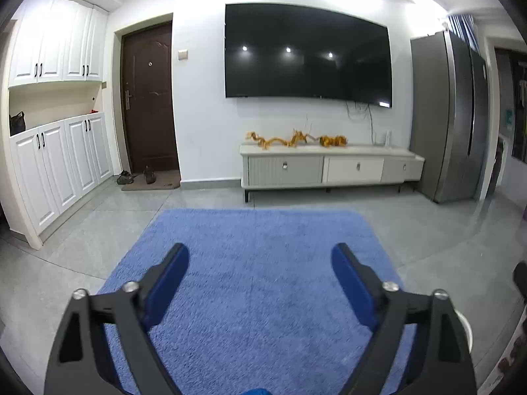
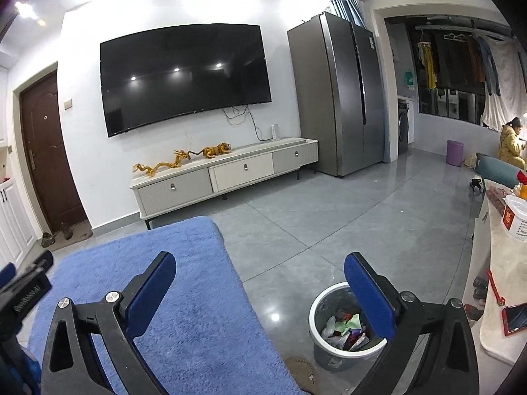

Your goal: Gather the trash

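Evidently your left gripper (image 1: 260,256) and right gripper (image 2: 260,266) both gape, released and empty, above the shaggy blue rug (image 1: 257,230); crumpled wrappers (image 2: 342,327) already sit inside the round grey wastebasket (image 2: 321,345), so nothing needs carrying.

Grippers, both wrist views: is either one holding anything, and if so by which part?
Nothing is held. The left gripper stands open over the blue rug with nothing between its fingers; the right gripper is open too, above the rug edge and the bin.
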A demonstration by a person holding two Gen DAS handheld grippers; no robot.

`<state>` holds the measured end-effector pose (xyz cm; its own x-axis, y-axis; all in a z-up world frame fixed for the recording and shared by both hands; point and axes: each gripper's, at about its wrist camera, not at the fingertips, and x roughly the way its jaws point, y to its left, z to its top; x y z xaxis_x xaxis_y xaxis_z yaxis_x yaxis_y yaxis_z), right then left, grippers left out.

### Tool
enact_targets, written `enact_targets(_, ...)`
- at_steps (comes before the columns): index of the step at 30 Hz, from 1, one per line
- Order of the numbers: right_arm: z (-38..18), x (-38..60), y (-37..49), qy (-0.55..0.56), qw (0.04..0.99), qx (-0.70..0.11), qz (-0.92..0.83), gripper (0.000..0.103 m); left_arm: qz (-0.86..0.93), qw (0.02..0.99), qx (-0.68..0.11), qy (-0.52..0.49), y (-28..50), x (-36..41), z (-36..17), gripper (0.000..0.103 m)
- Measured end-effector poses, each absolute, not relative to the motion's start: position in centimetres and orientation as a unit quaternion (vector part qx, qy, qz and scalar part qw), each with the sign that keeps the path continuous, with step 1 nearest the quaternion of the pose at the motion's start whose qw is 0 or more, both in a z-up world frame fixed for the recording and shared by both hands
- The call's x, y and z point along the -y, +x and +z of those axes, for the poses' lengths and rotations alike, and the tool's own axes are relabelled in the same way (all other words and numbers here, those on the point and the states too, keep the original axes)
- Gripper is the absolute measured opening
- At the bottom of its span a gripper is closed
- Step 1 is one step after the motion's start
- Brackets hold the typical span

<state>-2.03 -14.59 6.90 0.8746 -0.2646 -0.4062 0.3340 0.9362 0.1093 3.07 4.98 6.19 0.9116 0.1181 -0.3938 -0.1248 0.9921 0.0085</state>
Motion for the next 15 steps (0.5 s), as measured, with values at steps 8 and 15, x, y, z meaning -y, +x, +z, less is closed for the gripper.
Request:
enact_targets(8, 4.7, 15.5, -0.8, 0.089, 0.960, -0.210, -0.163, 0.103, 0.063, 0.982, -0.177, -0.003, 3.3, -3.6, 6.0, 0.103)
enact_targets(15, 2.6, 16.5, 0.3, 0.073, 0.957, -0.219, -0.177, 0.103, 0.065, 0.978, -0.196, 0.015, 5.8, -1.2, 3.8, 0.103)
